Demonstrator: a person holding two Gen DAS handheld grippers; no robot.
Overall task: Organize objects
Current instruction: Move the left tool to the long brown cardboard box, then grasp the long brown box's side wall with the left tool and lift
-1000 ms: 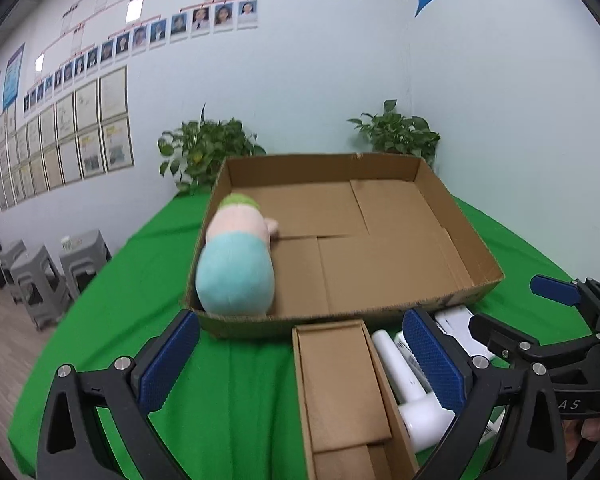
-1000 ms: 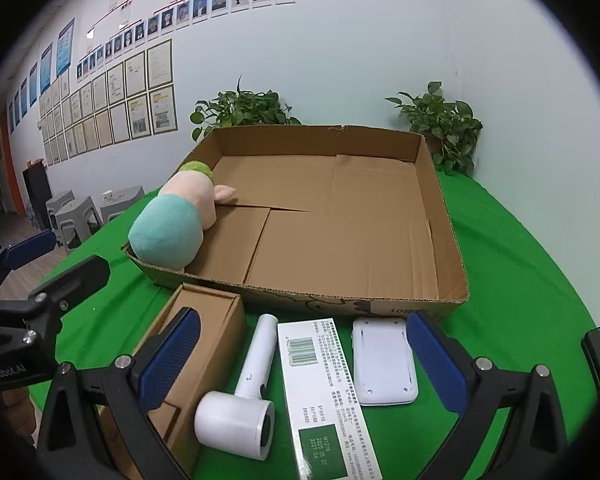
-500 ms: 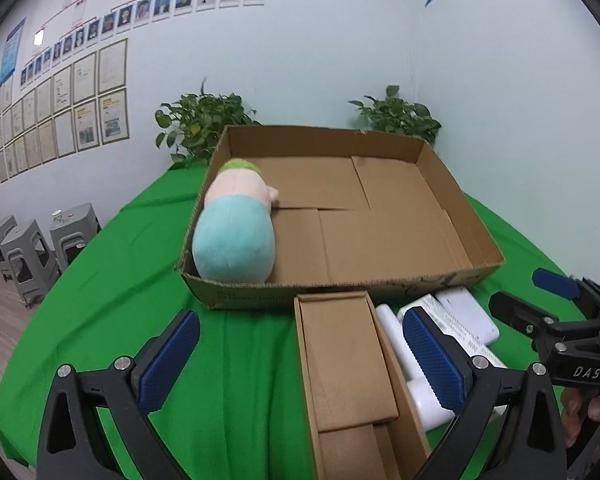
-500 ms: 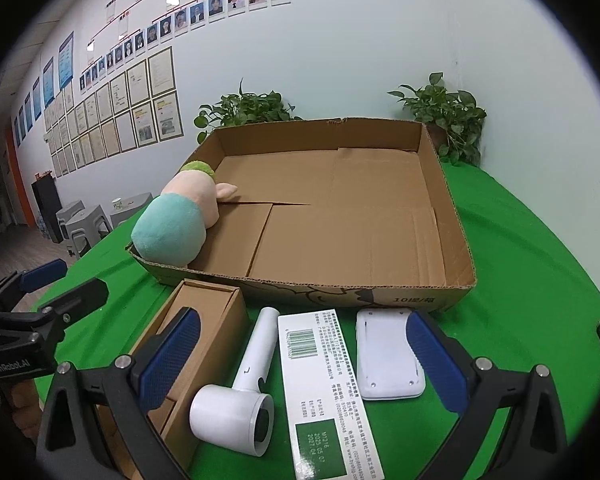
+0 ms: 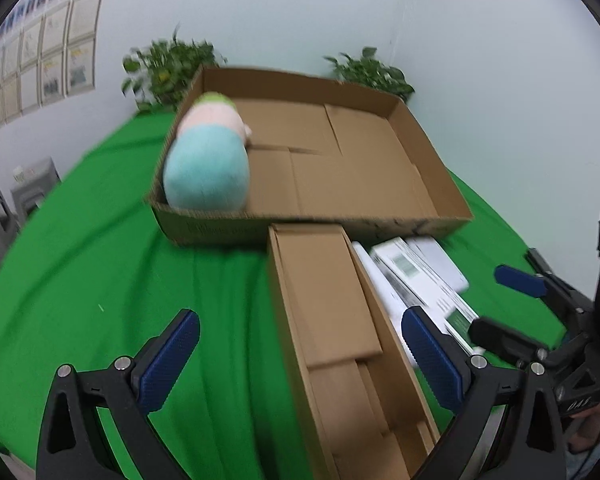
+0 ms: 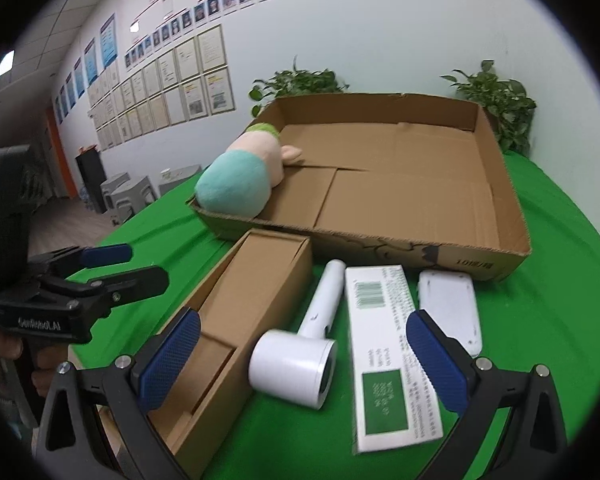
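Observation:
A large open cardboard tray [image 5: 428,224] [image 6: 504,248] sits on the green table with a teal-and-pink plush toy [image 5: 208,164] [image 6: 240,176] in its left corner. In front of it lie a long brown cardboard box [image 5: 332,320] [image 6: 236,316], a white hair dryer [image 6: 300,352], a white-and-green flat box [image 6: 384,352] [image 5: 420,280] and a white flat device [image 6: 452,304]. My left gripper [image 5: 300,356] is open and empty above the brown box. My right gripper [image 6: 304,364] is open and empty over the hair dryer.
Two potted plants [image 6: 296,80] [image 6: 496,96] stand behind the tray against the wall. Grey stools [image 5: 4,200] stand on the floor to the left. The round table's edge [image 5: 4,312] curves near on the left.
Both grippers have moved forward and down toward the objects in front of the tray. The brown box and hair dryer now appear closer. Nothing was grasped.

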